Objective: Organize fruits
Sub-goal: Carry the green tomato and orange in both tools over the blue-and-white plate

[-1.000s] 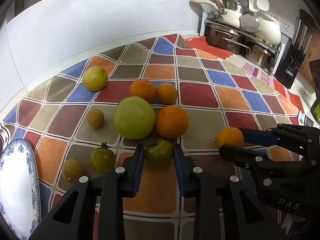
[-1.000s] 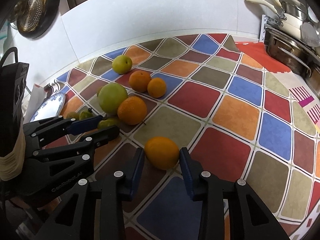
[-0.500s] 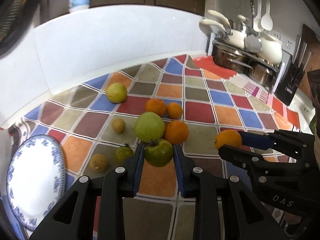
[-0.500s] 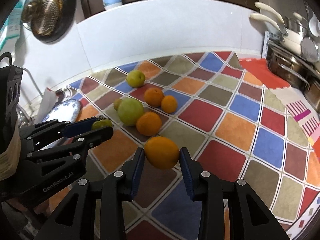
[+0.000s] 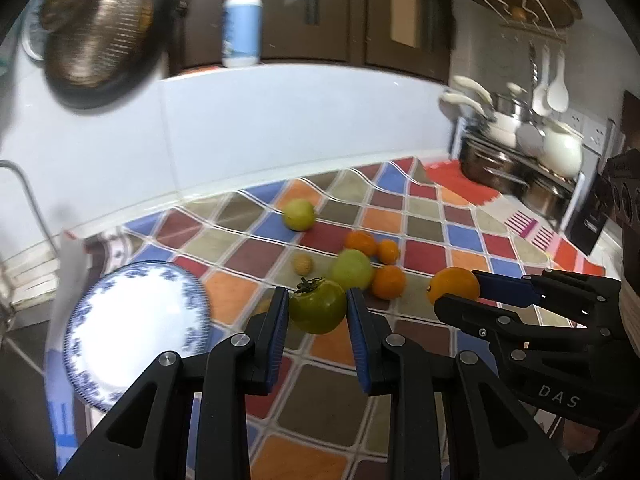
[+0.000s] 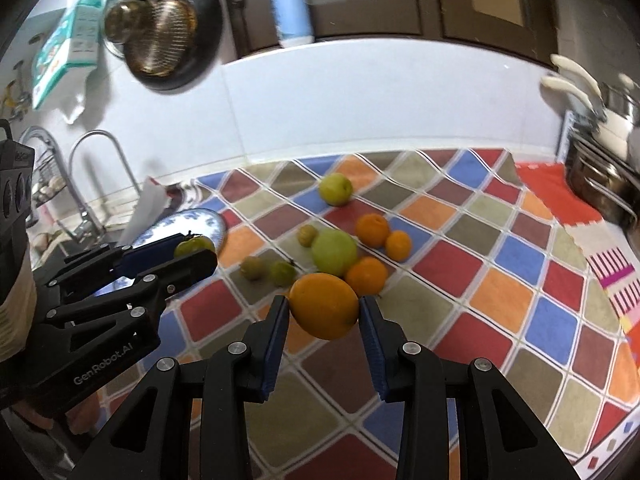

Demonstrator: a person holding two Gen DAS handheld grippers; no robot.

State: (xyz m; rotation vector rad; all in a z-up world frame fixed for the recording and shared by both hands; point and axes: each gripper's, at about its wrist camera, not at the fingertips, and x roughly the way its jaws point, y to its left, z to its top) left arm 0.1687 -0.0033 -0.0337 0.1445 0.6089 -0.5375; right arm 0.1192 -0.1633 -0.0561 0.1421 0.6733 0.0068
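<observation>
Over checkered cloth (image 5: 460,236), left gripper (image 5: 318,312) clamps what seems a green tomato (image 5: 318,310), right gripper (image 6: 324,312) clamps an orange (image 6: 324,306), both angled down.

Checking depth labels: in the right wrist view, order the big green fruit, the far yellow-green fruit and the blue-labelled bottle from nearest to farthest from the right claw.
1. Big green fruit, just beyond the right claw, mid-cloth.
2. Yellow-green fruit, farther back, near the cloth's far edge.
3. Blue-labelled bottle, up on the ledge above the white wall.
</observation>
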